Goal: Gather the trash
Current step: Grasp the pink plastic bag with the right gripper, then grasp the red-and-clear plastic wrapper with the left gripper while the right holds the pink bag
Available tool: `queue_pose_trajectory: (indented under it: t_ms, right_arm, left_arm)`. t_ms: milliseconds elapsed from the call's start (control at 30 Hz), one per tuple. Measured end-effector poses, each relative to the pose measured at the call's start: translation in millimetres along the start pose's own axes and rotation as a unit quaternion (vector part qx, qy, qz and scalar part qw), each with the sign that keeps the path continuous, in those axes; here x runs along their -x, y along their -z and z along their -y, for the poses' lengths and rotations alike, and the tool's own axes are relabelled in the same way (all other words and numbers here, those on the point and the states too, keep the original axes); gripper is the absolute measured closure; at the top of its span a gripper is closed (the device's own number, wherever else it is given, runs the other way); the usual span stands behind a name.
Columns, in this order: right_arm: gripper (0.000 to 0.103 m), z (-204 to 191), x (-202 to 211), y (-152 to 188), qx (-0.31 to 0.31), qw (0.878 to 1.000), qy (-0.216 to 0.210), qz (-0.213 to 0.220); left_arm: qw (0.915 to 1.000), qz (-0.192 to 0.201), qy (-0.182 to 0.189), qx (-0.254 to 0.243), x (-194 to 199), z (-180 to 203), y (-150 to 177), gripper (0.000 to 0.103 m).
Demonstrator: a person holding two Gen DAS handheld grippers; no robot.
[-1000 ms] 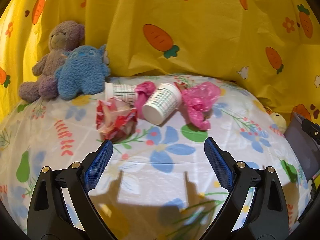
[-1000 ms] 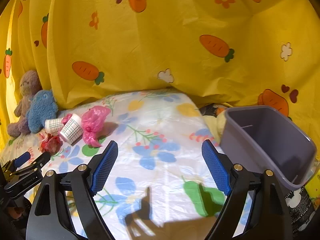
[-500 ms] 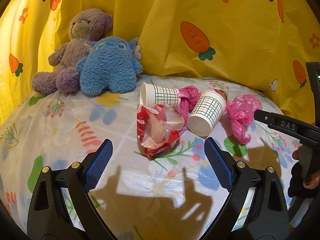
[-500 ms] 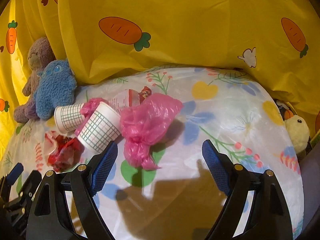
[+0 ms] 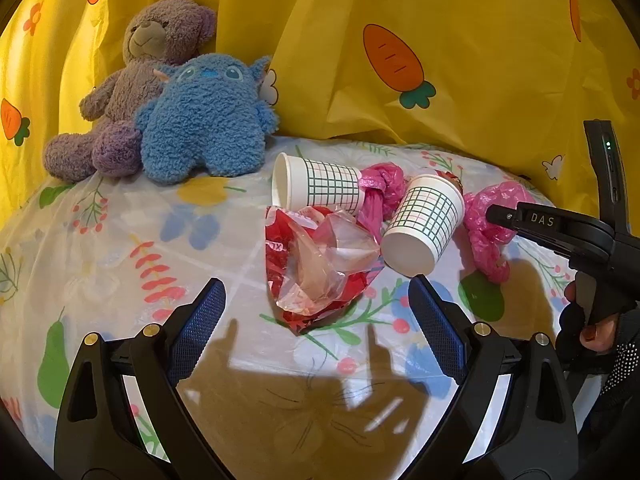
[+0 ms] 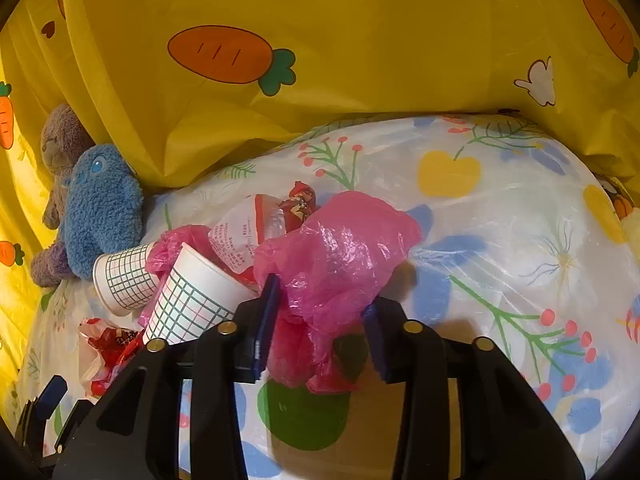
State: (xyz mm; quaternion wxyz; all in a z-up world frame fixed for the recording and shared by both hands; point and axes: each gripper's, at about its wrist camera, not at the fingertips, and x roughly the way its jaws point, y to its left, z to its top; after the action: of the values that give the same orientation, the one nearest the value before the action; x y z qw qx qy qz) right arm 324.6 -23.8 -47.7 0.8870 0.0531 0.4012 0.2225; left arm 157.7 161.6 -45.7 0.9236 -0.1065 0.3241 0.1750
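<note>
A heap of trash lies on the flowered table cover. It holds a crumpled red and clear wrapper (image 5: 320,264), two checked paper cups on their sides (image 5: 320,188) (image 5: 424,224), a knotted pink bag (image 5: 380,188) and a crumpled pink plastic bag (image 5: 490,228) (image 6: 336,256). My left gripper (image 5: 316,320) is open just in front of the red wrapper, above the cover. My right gripper (image 6: 318,320) has its jaws half closed around the lower part of the crumpled pink bag; the bag still rests on the cover. A white and red packet (image 6: 248,236) lies behind the cups.
A purple teddy bear (image 5: 136,80) and a blue plush toy (image 5: 208,120) sit at the back left against the yellow carrot-print curtain (image 5: 440,40). The table cover (image 6: 520,240) stretches to the right of the heap.
Both grippers moved closer to the trash heap. My right gripper narrowed its jaws around the crumpled pink bag. My left gripper stayed open and came up to the red wrapper.
</note>
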Motion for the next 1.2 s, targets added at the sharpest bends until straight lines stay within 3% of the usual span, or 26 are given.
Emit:
queue_pose_trajectory:
  t_ms: [100, 567, 633, 900, 1067, 1200]
  right_arm:
    - [0.082, 0, 2, 1, 0.005, 1.0, -0.008, 0.005]
    - [0.083, 11, 55, 25, 0.029, 0.999, -0.011, 0.025]
    - [0.083, 13, 62, 28, 0.031, 0.999, -0.014, 0.026]
    - [0.083, 14, 85, 42, 0.041, 0.998, -0.03, 0.03]
    - [0.083, 11, 98, 52, 0.055, 0.997, -0.032, 0.034]
    - [0.083, 5, 113, 61, 0.067, 0.996, -0.03, 0.043]
  left_arm:
    - [1.0, -0.001, 0.004, 0.001, -2, 0, 1, 0.012]
    - [0.9995, 0.002, 0.022, 0.023, -21, 0, -13, 0.012]
    - [0.9992, -0.01, 0.026, 0.029, -30, -2, -14, 0.017]
    - [0.9939, -0.043, 0.077, 0.066, -50, -15, -8, 0.058]
    - [0.9932, -0.034, 0.083, 0.074, -37, -18, -7, 0.064]
    - [0.9956, -0.016, 0.078, 0.049, -10, -7, -3, 0.064]
